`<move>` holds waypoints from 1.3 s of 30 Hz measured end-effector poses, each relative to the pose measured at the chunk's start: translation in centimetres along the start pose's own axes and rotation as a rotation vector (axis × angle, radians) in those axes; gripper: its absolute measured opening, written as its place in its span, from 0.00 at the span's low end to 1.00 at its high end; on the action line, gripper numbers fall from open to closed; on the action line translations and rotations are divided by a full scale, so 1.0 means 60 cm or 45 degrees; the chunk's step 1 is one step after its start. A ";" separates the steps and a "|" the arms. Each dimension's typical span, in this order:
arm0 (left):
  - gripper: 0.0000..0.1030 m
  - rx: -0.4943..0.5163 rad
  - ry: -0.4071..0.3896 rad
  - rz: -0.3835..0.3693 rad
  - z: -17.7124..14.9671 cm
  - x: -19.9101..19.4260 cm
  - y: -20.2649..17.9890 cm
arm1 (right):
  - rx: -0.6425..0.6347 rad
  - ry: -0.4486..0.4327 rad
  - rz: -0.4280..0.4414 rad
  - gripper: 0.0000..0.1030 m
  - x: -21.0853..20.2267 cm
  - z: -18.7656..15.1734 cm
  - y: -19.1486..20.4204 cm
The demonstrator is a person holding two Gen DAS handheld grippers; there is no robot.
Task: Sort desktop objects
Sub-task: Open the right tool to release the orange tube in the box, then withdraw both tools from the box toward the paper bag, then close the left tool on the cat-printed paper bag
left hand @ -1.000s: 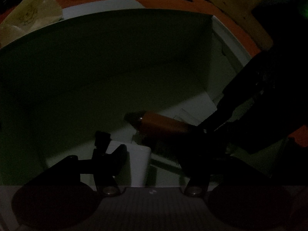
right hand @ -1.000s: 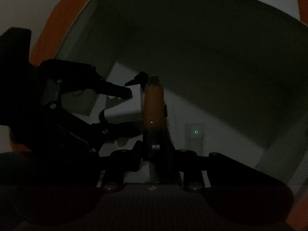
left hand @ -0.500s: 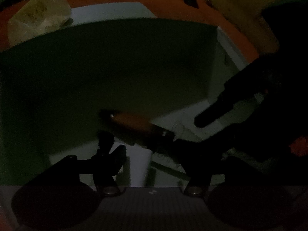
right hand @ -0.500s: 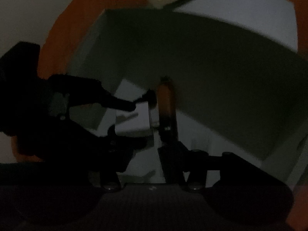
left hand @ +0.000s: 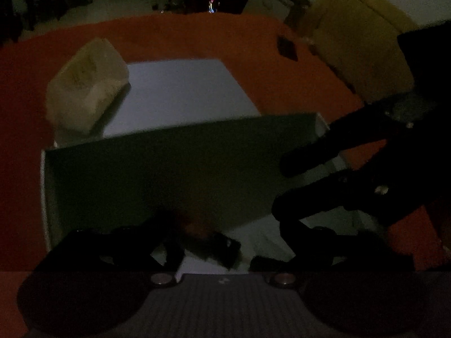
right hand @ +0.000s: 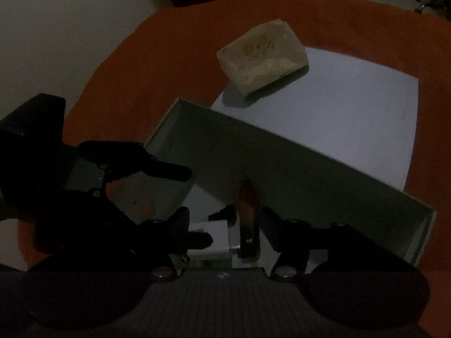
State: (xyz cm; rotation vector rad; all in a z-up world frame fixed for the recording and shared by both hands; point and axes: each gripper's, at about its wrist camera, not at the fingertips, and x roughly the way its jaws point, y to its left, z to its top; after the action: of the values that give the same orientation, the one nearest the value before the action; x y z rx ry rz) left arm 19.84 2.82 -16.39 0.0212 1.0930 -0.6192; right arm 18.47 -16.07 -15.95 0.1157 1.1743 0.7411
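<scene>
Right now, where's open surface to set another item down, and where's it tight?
Free: the white sheet between the tissue pack and the box's far wall, and the orange table beyond the sheet. Tight: the box floor, where an orange-and-black pen-like item, a white block, the left gripper and right gripper crowd together.

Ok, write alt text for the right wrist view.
Dim view down into an open white box on an orange table, the right gripper open above an orange-and-black pen-like object and a white block inside. The left gripper reaches in from the left; a beige tissue pack lies beyond.
</scene>
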 end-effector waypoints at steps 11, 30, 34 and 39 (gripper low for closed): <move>0.85 -0.084 -0.035 0.090 0.024 -0.015 0.049 | 0.028 -0.114 -0.104 0.62 -0.027 0.049 -0.015; 0.98 -0.745 -0.153 0.262 0.105 0.006 0.159 | 0.044 -0.178 -0.233 0.63 0.007 0.139 -0.061; 0.99 -0.969 -0.124 0.169 0.112 0.014 0.166 | 0.064 -0.198 -0.240 0.63 0.006 0.144 -0.070; 0.99 -0.886 -0.153 0.169 0.134 -0.016 0.140 | 0.071 -0.216 -0.217 0.63 -0.003 0.141 -0.071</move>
State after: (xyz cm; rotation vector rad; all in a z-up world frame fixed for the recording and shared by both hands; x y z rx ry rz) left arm 30.20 7.73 -14.10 -0.5342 1.1307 -0.0962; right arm 27.77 -16.98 -14.27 0.1209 1.0289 0.5384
